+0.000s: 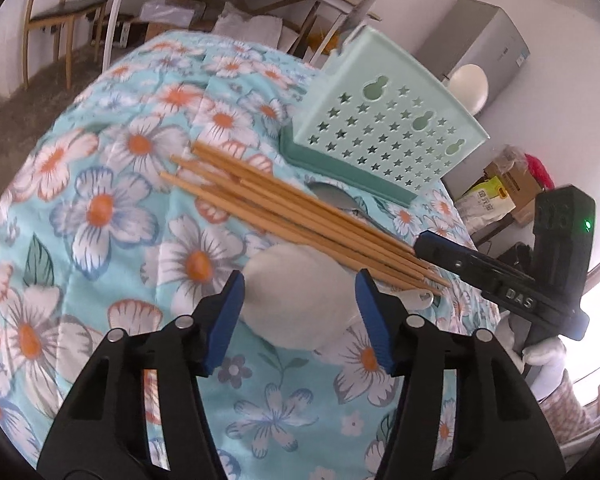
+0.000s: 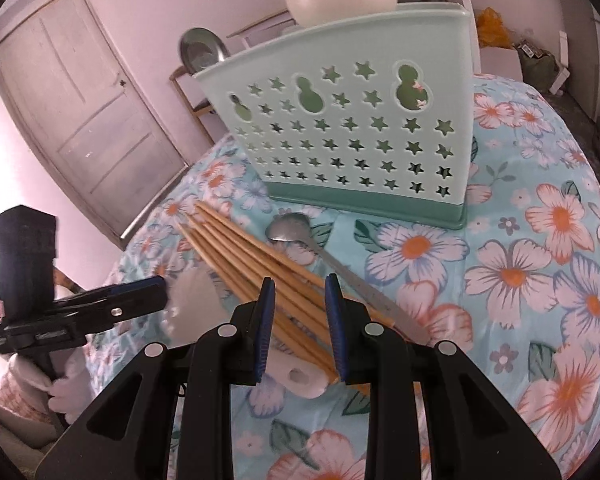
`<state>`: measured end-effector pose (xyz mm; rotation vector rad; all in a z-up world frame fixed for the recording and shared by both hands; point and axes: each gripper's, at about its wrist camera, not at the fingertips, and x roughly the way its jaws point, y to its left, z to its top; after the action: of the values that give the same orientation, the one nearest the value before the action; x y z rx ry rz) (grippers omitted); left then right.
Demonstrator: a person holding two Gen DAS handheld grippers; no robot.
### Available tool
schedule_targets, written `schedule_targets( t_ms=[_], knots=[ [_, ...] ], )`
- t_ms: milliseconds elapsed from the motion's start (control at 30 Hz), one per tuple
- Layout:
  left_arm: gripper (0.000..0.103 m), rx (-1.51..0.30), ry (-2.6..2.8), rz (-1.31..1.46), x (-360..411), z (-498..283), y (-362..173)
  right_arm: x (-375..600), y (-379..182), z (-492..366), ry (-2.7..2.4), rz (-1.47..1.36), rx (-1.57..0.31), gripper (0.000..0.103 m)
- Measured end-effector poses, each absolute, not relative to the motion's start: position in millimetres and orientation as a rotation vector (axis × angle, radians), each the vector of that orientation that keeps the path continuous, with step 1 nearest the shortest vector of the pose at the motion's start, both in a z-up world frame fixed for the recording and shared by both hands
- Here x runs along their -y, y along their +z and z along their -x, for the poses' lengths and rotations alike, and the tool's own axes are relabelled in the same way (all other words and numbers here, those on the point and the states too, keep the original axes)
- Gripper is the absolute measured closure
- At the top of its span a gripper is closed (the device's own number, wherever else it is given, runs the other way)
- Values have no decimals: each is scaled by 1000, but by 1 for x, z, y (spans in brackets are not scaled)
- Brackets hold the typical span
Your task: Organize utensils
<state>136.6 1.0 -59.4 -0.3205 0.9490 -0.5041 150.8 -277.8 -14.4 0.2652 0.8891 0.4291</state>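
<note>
On the floral cloth (image 2: 540, 240), left gripper (image 1: 300, 292) gapes around a blurred white spoon (image 1: 296, 300); right gripper (image 2: 300, 300) seemingly clamps chopsticks (image 2: 260, 264).

Floral cloth (image 1: 112, 208) over the table, wooden chair (image 1: 56, 12), white panelled door (image 2: 80, 108), grey cabinet (image 1: 476, 40), cardboard boxes (image 1: 512, 184)

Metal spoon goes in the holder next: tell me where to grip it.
Grip the metal spoon on its bare handle just behind the bowl, coming from above, on the holder side. It lies flat, and the chopsticks crowd its lower handle.
</note>
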Motion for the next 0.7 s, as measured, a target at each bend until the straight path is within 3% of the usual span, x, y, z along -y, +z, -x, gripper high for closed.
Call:
schedule_targets(
  t_ms=[700],
  knots=[
    [55, -996, -525, 502, -23, -145, -77, 276, -18, -145, 418, -257, -887, 77]
  ],
)
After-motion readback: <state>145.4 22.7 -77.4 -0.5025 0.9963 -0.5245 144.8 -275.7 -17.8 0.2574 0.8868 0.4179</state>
